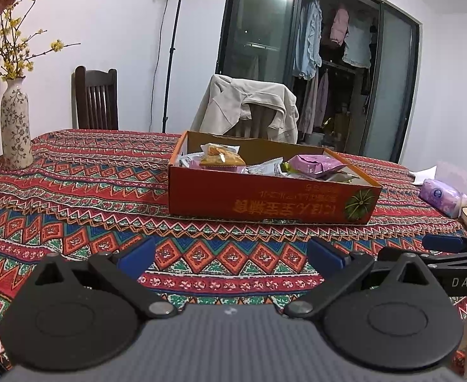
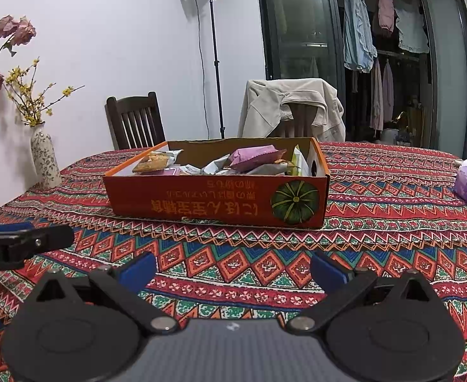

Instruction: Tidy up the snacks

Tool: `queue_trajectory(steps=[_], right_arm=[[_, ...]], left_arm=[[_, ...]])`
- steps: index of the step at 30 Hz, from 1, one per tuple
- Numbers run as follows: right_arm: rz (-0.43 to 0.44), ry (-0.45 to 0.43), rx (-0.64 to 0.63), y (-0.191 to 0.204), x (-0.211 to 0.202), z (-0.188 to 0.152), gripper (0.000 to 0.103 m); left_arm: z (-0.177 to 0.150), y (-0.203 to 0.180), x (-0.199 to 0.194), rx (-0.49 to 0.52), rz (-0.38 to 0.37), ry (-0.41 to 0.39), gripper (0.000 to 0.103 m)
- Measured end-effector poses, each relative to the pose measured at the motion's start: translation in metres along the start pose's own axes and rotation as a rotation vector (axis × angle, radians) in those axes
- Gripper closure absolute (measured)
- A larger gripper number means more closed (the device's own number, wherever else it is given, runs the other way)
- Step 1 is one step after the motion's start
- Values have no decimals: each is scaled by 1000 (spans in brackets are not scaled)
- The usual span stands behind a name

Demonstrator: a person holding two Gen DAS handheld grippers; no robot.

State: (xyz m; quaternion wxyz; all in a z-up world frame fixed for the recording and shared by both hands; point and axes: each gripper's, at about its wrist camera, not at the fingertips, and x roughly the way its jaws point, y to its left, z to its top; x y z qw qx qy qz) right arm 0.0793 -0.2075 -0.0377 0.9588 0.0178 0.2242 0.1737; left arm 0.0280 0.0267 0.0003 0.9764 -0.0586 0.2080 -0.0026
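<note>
Straight ahead of both my grippers, past a strip of patterned tablecloth (image 2: 377, 222), sits the orange box (image 2: 217, 200) with the snack packets heaped inside it. Its long side runs left to right across my reach, the pumpkin-printed end toward my right. My left gripper (image 1: 230, 258) is spread wide and holds nothing; my right gripper (image 2: 233, 269) is likewise spread and empty. Neither touches the box. From the right wrist view the box lies more squarely in front, so I judge that the right hand has the straighter line to the purple packet (image 2: 254, 157) lying on top.
</note>
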Motion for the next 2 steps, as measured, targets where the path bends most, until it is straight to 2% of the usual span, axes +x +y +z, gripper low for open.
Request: queue_trajectory(steps=[2], right_arm=[[1, 2, 1, 0, 0, -2, 0]], left_arm=[[0, -1, 0, 3, 0, -1, 0]])
